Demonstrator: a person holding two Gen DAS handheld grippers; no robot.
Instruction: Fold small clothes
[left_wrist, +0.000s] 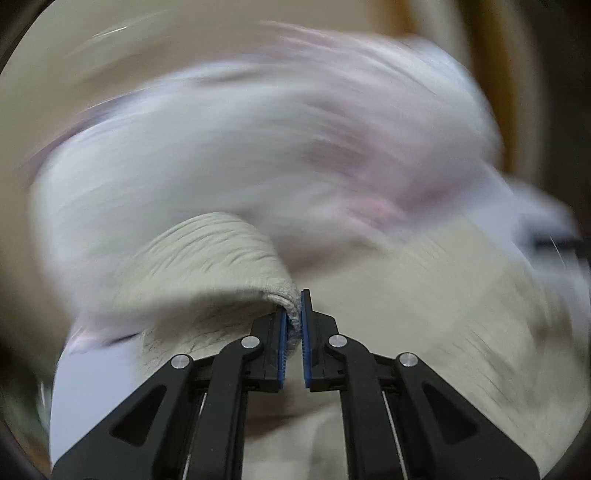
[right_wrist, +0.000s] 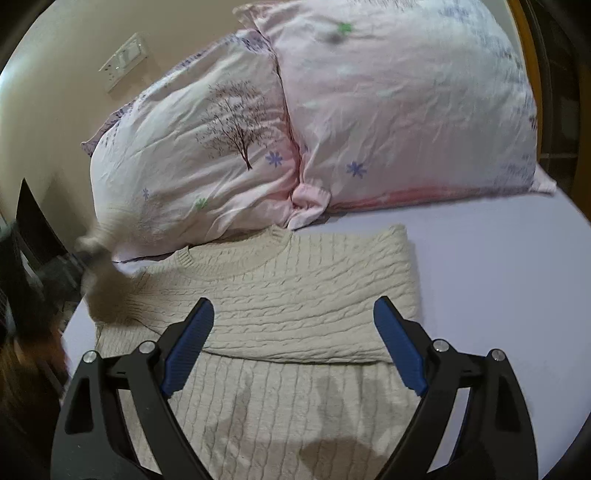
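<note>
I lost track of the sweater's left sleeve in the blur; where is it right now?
The sleeve is lifted and pinched in the left gripper; the right wrist view shows it blurred at far left, beside the pillow.

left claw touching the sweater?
Touching. The left wrist view shows the left claw shut on a knit fold of the cream sweater, fabric pinched between its blue pads.
</note>
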